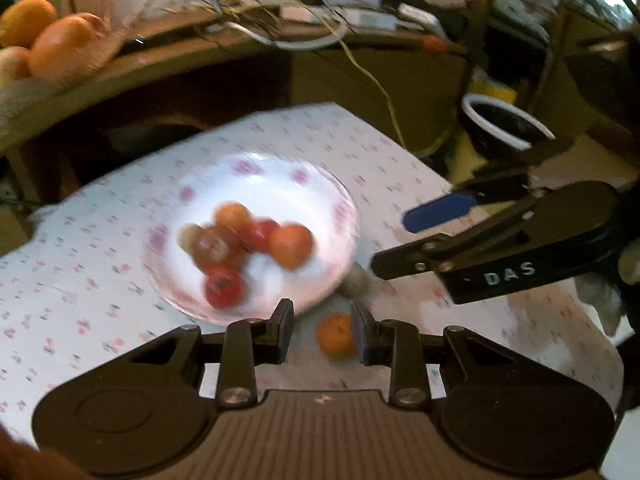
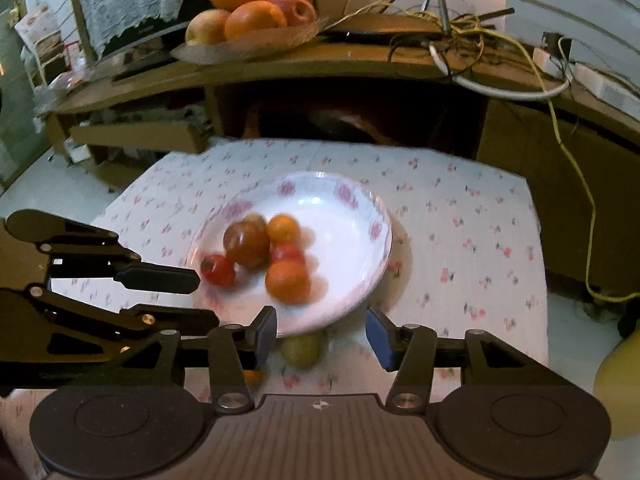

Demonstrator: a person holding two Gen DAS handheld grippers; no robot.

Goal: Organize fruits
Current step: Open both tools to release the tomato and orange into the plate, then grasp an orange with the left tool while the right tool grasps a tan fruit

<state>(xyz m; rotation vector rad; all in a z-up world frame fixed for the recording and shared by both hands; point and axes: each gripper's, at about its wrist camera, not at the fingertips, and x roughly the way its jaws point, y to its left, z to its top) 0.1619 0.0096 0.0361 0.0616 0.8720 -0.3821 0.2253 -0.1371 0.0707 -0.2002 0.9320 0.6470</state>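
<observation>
Both grippers hang empty, left gripper (image 1: 323, 332) narrow, right gripper (image 2: 320, 334) wide; next, I judge, lift the green fruit (image 2: 302, 350) into the plate (image 2: 360, 216).

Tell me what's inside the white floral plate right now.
The plate holds a pile of small fruits: two orange ones, red ones and a brownish one. Anything beneath the pile is hidden.

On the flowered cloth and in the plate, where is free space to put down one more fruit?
The plate is bare in its far, right half; the fruits cluster on its near, left side. The cloth right of the plate is bare to the table edge. The near rim is crowded: a greenish fruit, a small orange fruit and both grippers.
</observation>
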